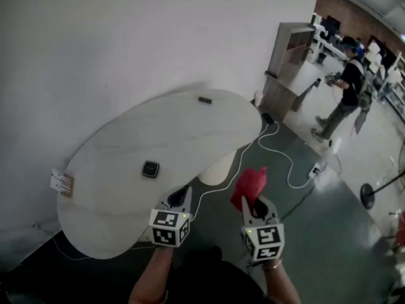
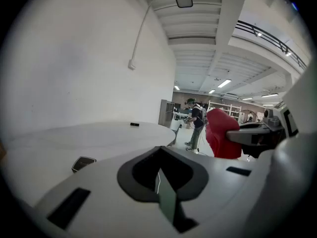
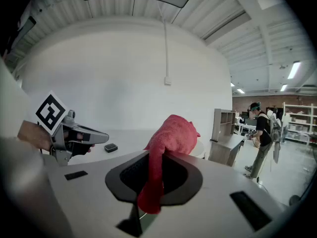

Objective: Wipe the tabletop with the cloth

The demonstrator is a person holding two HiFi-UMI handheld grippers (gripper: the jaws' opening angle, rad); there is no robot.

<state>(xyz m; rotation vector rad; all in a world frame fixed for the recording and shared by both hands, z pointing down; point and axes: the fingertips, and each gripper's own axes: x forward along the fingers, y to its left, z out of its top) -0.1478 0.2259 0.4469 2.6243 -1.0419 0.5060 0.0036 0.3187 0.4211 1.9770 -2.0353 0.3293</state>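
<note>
- cloth? we see a crumpled red terry cloth (image 3: 171, 138) clamped in our right gripper (image 3: 148, 182), beside the white oval tabletop (image 1: 158, 138).
- only our left gripper view shows the left gripper (image 2: 161, 180) clenched, empty.

Tabletop (image 1: 190, 132) is mostly open; a small dark gadget (image 1: 150, 168) sits mid-table, plus a black thing (image 1: 205, 99), maybe a remote, by the far edge.

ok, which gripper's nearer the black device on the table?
Left: left gripper hovers just beside the black device; right gripper, clamping the red cloth, hangs farther right.
</note>
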